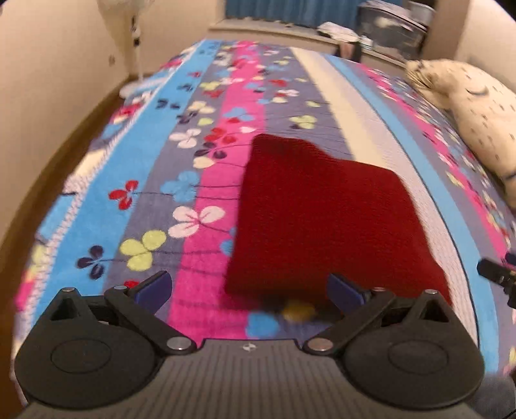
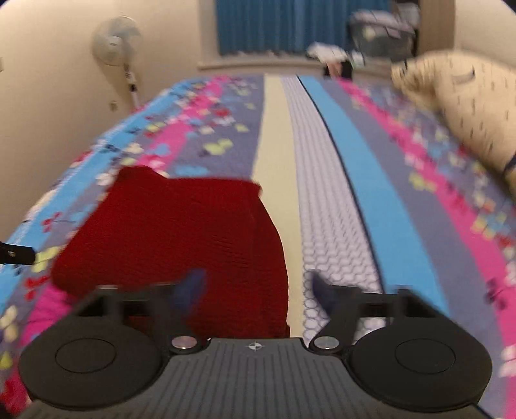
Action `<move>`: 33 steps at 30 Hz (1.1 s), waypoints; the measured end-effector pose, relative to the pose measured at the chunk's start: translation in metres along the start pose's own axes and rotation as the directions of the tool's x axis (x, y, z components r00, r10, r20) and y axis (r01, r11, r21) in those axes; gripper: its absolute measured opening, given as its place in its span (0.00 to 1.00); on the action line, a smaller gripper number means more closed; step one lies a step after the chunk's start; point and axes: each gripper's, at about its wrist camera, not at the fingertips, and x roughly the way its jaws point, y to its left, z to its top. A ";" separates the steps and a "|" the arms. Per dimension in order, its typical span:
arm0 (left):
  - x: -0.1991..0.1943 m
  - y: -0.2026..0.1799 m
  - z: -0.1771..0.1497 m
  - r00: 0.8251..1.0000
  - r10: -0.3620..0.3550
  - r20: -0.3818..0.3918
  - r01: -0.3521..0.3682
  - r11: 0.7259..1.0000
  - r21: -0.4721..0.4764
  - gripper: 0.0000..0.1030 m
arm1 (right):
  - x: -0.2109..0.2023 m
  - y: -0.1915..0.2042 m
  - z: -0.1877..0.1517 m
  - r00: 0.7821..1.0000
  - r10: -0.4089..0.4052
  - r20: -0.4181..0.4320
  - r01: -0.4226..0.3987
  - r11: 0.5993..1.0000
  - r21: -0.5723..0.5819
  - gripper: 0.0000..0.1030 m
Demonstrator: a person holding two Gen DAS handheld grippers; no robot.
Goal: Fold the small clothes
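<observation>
A bedroom: a bed fills both views, covered by a striped floral blanket [image 1: 193, 180] [image 2: 371, 180] in blue, pink, grey and cream bands that run away toward the top of the frame. At the far end hangs a blue curtain [image 1: 290, 9] [image 2: 290, 25] above a pale ledge with blurred clutter on it. A white standing fan [image 2: 117, 42] [image 1: 137, 42] stands against the beige wall in the upper left of both views. A cream pillow with small dark marks [image 1: 477, 106] [image 2: 467, 103] lies along the right edge of the bed.

The dark red knit garment [image 1: 322, 219] [image 2: 180, 235] lies flat on the blanket. In the left wrist view it sits at centre right, its near edge reaching down to the gripper fingers. In the right wrist view it sits at centre left, its right edge against the cream stripe.

The left gripper [image 1: 250, 288] hangs low over the blanket with its blue-padded fingers wide apart and nothing between them; its right finger [image 1: 346, 290] shows against the garment's near edge, and whether they touch cannot be told. The right gripper [image 2: 256, 290] is also spread apart and empty, blurred by motion; its left finger [image 2: 190, 290] shows in front of the red knit, its right finger over the honeycomb stripe. A black piece of each gripper pokes into the other's view at the frame edge.
</observation>
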 end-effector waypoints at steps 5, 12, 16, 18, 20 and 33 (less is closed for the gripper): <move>-0.065 -0.031 -0.037 1.000 -0.011 0.011 0.011 1.000 0.004 1.00 | -0.079 0.025 -0.024 0.999 0.018 0.047 -0.019 1.000 0.021 0.93; -0.108 -0.040 -0.075 1.000 0.012 0.016 -0.013 1.000 0.022 1.00 | -0.121 0.050 -0.062 1.000 0.013 0.021 -0.014 1.000 0.020 0.94; -0.123 -0.035 -0.086 0.999 0.037 0.032 -0.038 0.999 0.020 1.00 | -0.141 0.060 -0.071 0.999 0.024 0.038 -0.024 1.000 0.000 0.94; -0.130 -0.034 -0.089 0.997 0.056 0.045 -0.057 0.998 0.025 1.00 | -0.146 0.063 -0.072 0.999 0.024 0.042 -0.024 1.000 -0.012 0.94; -0.134 -0.034 -0.090 0.997 0.064 0.053 -0.066 0.997 0.027 1.00 | -0.150 0.066 -0.073 0.999 0.019 0.049 -0.018 1.000 -0.019 0.94; -0.136 -0.034 -0.092 0.997 0.059 0.048 -0.061 0.997 0.042 1.00 | -0.155 0.071 -0.074 0.998 0.014 0.061 -0.011 0.999 -0.041 0.94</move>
